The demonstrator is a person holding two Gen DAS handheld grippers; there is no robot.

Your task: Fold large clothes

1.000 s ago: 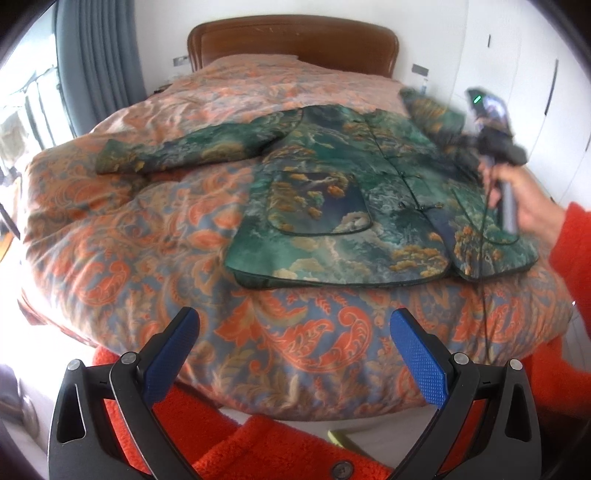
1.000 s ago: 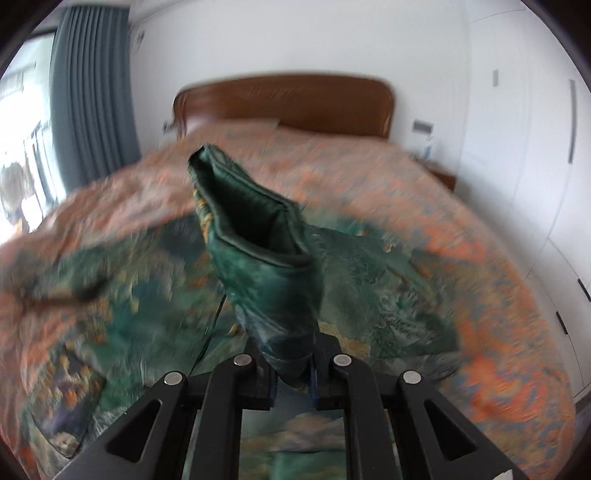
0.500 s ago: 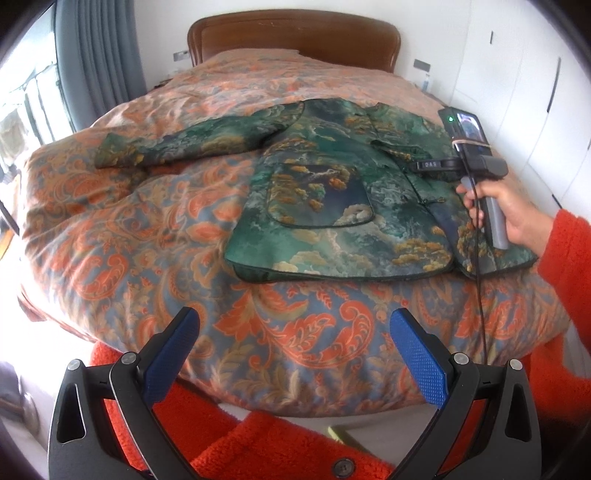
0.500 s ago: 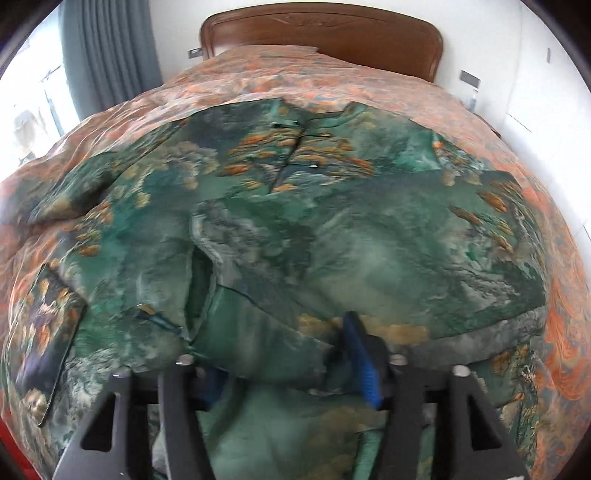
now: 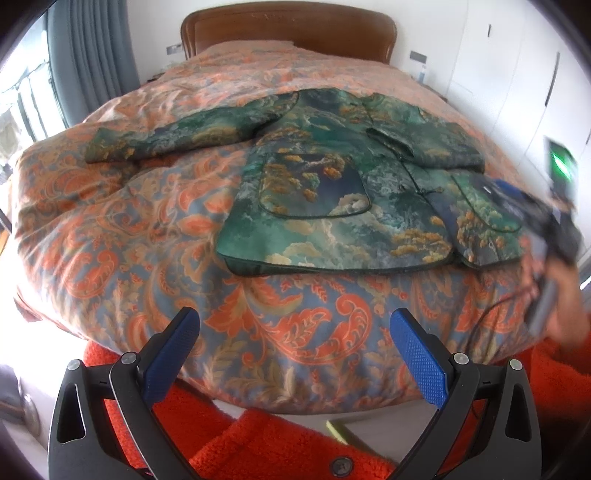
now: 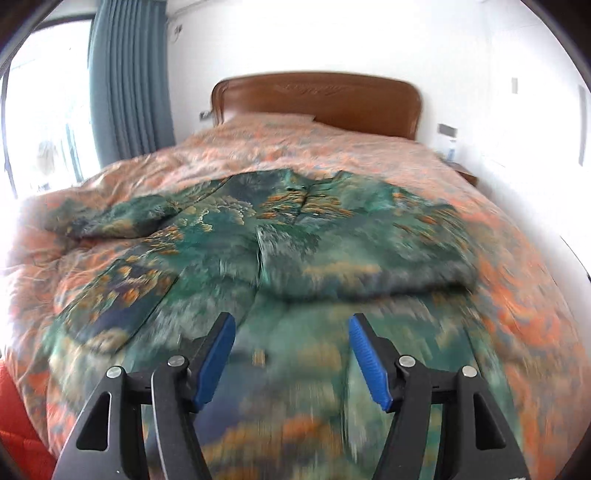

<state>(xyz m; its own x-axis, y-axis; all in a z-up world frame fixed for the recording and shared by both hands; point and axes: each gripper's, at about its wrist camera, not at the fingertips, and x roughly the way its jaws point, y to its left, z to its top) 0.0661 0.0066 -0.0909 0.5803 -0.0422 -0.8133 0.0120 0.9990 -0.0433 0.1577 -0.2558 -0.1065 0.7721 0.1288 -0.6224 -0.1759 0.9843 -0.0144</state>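
Observation:
A green padded jacket [image 5: 332, 206] with a landscape print lies front up on the bed. Its left sleeve [image 5: 166, 140] stretches out flat toward the window. The other sleeve [image 5: 424, 144] lies folded across the chest. My left gripper [image 5: 291, 354] hovers open over the bed's near edge, short of the hem, with nothing between its fingers. Held in a hand, my right gripper [image 5: 554, 221] shows blurred by the jacket's right hem. In the right wrist view its jaws [image 6: 291, 354] are opening over the jacket [image 6: 295, 240], with nothing between them and the folded sleeve [image 6: 351, 266] ahead.
An orange and blue paisley quilt [image 5: 110, 229] covers the bed, with a brown wooden headboard [image 5: 288, 33] at the far end. Grey-blue curtains [image 5: 88, 55] hang at the left and white cupboard doors [image 5: 517, 74] stand at the right. An orange fleece garment [image 5: 288, 439] on the person fills the bottom edge.
My right gripper let go of the sleeve, which now lies folded across the jacket's front, and drew back toward the near right hem. The left gripper stayed put.

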